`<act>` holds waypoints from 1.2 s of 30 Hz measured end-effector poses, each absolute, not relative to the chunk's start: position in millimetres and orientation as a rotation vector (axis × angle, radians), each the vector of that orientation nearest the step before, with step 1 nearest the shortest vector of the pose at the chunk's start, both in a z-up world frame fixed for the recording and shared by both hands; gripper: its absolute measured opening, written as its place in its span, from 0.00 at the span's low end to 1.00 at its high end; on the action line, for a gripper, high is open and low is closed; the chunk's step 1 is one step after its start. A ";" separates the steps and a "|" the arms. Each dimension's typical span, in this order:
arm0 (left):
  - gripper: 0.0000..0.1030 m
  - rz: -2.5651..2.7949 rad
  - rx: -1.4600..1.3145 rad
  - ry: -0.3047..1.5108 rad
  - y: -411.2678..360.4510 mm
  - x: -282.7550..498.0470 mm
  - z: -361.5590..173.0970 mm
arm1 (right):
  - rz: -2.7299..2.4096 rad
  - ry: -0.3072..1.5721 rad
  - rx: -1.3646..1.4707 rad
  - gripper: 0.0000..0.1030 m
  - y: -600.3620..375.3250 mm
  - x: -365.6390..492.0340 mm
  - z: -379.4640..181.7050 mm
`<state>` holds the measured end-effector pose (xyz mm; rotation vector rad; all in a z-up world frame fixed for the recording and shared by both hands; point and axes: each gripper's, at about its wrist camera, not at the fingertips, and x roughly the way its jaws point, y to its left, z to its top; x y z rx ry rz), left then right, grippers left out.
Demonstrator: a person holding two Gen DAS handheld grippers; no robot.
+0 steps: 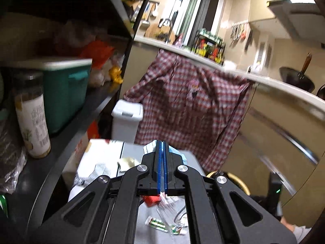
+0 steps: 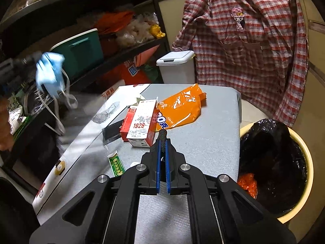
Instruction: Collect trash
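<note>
The left gripper (image 1: 162, 142) has its jaws pressed together on a blue face mask (image 2: 49, 71); in the right wrist view this mask hangs in the air at the left, above the table edge and in front of the dark shelf (image 2: 113, 59), with its white straps dangling down, a little blurred; the right gripper (image 2: 162, 140) also has its jaws together, clamped on a thin black ribbed thing whose tip sticks out past the fingertips; I cannot tell what this thing is. On the grey table (image 2: 203, 142) lie more pieces of trash: a red and white carton (image 2: 140, 126) standing near the middle, an orange snack bag (image 2: 180, 107) touching it from behind, and a small green and white packet (image 2: 115, 165) nearer to the camera; just beside the table at the right stands a cream bin (image 2: 304, 183) lined with a black bag, with something orange inside it; behind the table a white lidded bin (image 2: 175, 66) stands beside a checked shirt (image 2: 249, 46) that hangs from the counter.
</note>
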<state>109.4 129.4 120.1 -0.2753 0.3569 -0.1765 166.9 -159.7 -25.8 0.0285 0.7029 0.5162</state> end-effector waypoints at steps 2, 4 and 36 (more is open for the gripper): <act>0.01 -0.188 -0.285 0.355 127.0 109.4 122.2 | 0.518 0.708 0.026 0.05 -161.0 167.1 -27.4; 0.01 -0.193 -0.275 0.364 121.6 111.8 120.3 | 0.522 0.718 0.017 0.11 -159.7 167.4 -29.4; 0.01 -0.166 -0.280 0.363 100.1 113.2 130.6 | 0.858 0.606 -0.141 0.64 -50.6 111.2 -17.2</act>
